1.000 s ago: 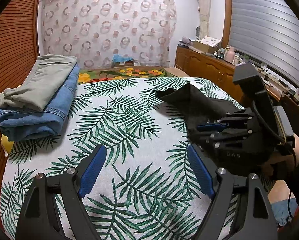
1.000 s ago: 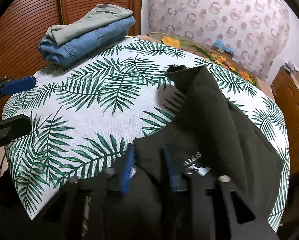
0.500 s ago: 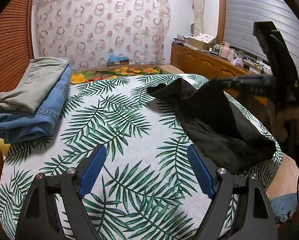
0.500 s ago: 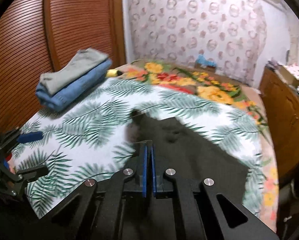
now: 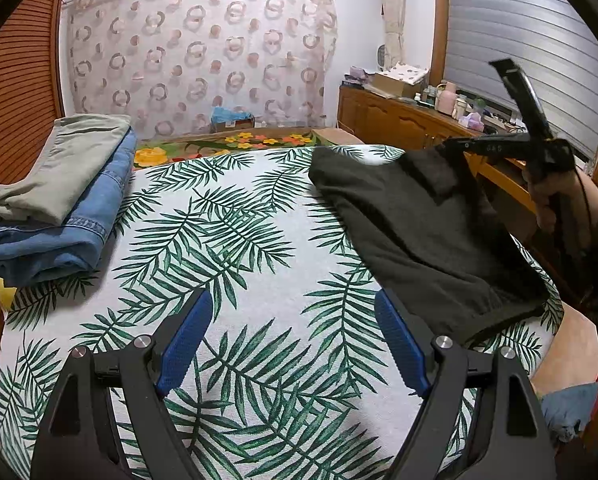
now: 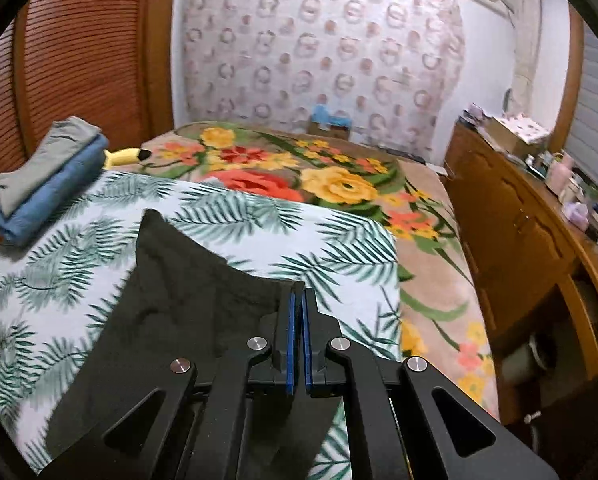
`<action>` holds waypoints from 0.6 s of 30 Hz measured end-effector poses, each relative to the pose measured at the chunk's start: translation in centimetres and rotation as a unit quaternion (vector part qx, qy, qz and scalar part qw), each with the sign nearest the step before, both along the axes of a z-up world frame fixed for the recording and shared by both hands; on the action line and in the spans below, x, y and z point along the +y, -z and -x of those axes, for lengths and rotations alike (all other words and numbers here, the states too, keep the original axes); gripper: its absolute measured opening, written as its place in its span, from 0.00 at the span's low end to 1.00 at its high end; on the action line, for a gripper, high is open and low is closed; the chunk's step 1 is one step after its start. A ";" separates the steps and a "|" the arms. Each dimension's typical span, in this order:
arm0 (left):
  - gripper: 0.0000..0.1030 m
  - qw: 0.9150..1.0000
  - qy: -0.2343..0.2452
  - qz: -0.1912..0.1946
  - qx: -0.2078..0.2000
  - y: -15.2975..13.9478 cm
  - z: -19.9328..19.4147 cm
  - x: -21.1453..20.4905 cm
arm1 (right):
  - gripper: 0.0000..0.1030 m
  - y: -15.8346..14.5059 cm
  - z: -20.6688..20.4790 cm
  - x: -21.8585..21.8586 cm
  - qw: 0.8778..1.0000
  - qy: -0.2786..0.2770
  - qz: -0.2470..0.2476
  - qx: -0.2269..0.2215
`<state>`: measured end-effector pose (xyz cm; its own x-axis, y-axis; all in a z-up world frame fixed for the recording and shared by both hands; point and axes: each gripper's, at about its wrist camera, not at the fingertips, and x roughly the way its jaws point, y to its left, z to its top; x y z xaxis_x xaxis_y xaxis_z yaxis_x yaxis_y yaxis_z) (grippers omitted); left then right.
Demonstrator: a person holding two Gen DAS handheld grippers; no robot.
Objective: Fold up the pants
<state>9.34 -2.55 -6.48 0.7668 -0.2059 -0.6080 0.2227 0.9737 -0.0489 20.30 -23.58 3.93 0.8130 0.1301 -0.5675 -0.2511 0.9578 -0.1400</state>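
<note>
Black pants [image 5: 431,236] lie on the right half of the palm-leaf cloth, one corner lifted. My right gripper [image 6: 298,300] is shut on that upper edge of the black pants [image 6: 179,312] and holds it above the table; it also shows in the left wrist view [image 5: 455,146] at the upper right. My left gripper [image 5: 295,340] is open and empty, low over the cloth near the front edge, left of the pants.
A folded stack of grey-green pants [image 5: 63,164] on blue jeans [image 5: 75,228] sits at the far left. The palm-leaf table cover [image 5: 235,248] meets a floral bedspread [image 6: 319,176] behind. A wooden cabinet [image 6: 511,232] with clutter runs along the right.
My right gripper closed on the pants' edge and lifted it up and back, raising the fabric off the table. My left gripper stayed open and almost still.
</note>
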 end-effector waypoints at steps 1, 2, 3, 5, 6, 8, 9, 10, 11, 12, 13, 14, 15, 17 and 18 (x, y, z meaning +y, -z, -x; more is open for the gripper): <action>0.81 1.000 0.000 0.000 0.000 0.0 0.0 0.0 | 0.03 0.2 -0.3 0.0 1.000 0.004 0.003 0.003; 0.81 1.000 0.001 0.000 0.000 0.0 0.0 0.0 | 0.03 0.4 -0.6 0.1 1.000 0.007 0.007 0.006; 0.81 1.000 0.001 -0.001 0.000 0.0 0.0 0.0 | 0.03 0.6 -0.9 0.2 1.000 0.011 0.011 0.009; 0.81 1.000 0.003 -0.002 0.001 0.1 0.0 -0.2 | 0.03 1.2 -1.7 0.3 1.000 0.019 0.015 0.017; 0.81 1.000 0.004 -0.002 0.001 0.1 0.0 -0.3 | 0.03 1.2 -2.4 -0.3 0.999 0.021 0.015 0.020; 0.81 1.000 0.005 -0.003 0.002 0.2 0.1 -0.4 | 0.03 1.3 -2.8 -0.9 0.999 0.027 0.015 0.026; 0.81 1.000 0.005 -0.003 0.003 0.2 0.1 -0.4 | 0.03 1.4 -3.1 -1.2 0.999 0.030 0.015 0.029; 0.81 1.000 0.005 -0.003 0.004 0.2 0.0 -0.4 | 0.03 1.7 -3.4 -1.3 0.999 0.034 0.016 0.031; 0.81 1.000 0.005 -0.004 0.004 0.3 0.0 -0.4 | 0.03 1.8 -3.6 -1.4 0.999 0.037 0.017 0.033; 0.81 1.000 0.006 -0.004 0.004 0.3 0.1 -0.5 | 0.03 1.9 -3.7 -1.4 0.998 0.039 0.018 0.035; 0.81 1.000 0.006 -0.004 0.004 0.3 0.1 -0.5 | 0.03 1.9 -3.8 -1.6 0.998 0.042 0.019 0.036; 0.81 1.000 0.007 -0.004 0.005 0.3 0.1 -0.6 | 0.03 1.9 -3.9 -1.7 0.998 0.046 0.021 0.036; 0.81 1.000 0.007 -0.005 0.005 0.3 0.0 -0.6 | 0.03 1.9 -4.0 -1.8 0.998 0.049 0.022 0.036; 0.81 1.000 0.008 -0.005 0.006 0.3 0.0 -0.8 | 0.06 1.9 -4.0 -2.1 0.998 0.050 0.021 0.044; 0.81 1.000 0.010 -0.005 0.006 0.3 0.0 -0.8 | 0.14 2.0 -4.1 -2.4 0.997 0.055 0.021 0.053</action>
